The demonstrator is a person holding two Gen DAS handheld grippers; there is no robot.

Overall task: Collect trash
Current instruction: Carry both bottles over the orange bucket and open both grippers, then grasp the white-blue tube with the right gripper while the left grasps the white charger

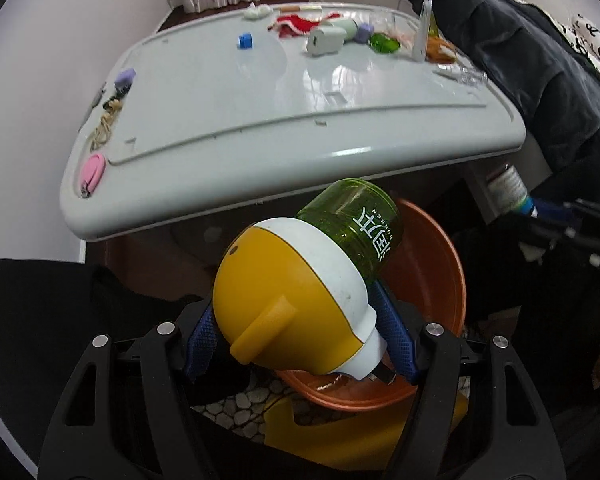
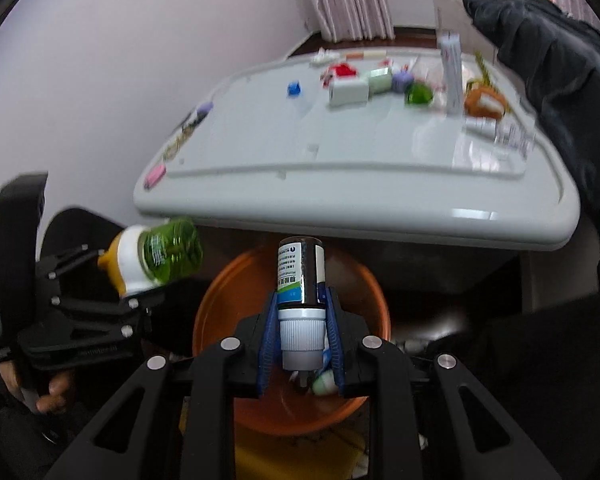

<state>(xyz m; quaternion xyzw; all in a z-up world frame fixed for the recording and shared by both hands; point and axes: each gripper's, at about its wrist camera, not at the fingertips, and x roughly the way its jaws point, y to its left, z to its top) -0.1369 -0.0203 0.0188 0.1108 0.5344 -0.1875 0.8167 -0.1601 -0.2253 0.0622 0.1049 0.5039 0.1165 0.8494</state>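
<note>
- Pale walls and pleated curtains back a glossy grey table (image 1: 260, 120); under its near edge sits an orange basin (image 2: 220, 320), your landmark for everything below.
- Your left gripper (image 1: 300, 340) clamps its blue ribbed pads on a mosquito-repellent bottle (image 1: 308, 280), jaws standing fairly wide around the smooth yellow-and-white dome.
- That bottle's long axis runs away from you and up, its clear green plastic base pointing toward the table edge, above the basin's left rim.
- Your right gripper (image 2: 302, 340) is nearly closed on a small dark bottle (image 2: 300, 272), pads pinching its ribbed white cap.
- This one points straight away along the fingers, cap toward you and labelled body outward, directly over the basin's middle.
- Round and smooth-walled, the basin holds a few small white and green scraps at its bottom, too blurred to name.
- Beyond the basin, on the tabletop, lie a blue block (image 1: 245, 41), a white box (image 1: 326, 40), a green glassy piece (image 1: 384, 43) and a pink oval case (image 1: 92, 168).
- Right of the basin hangs a dark padded jacket (image 1: 520, 60).
</note>
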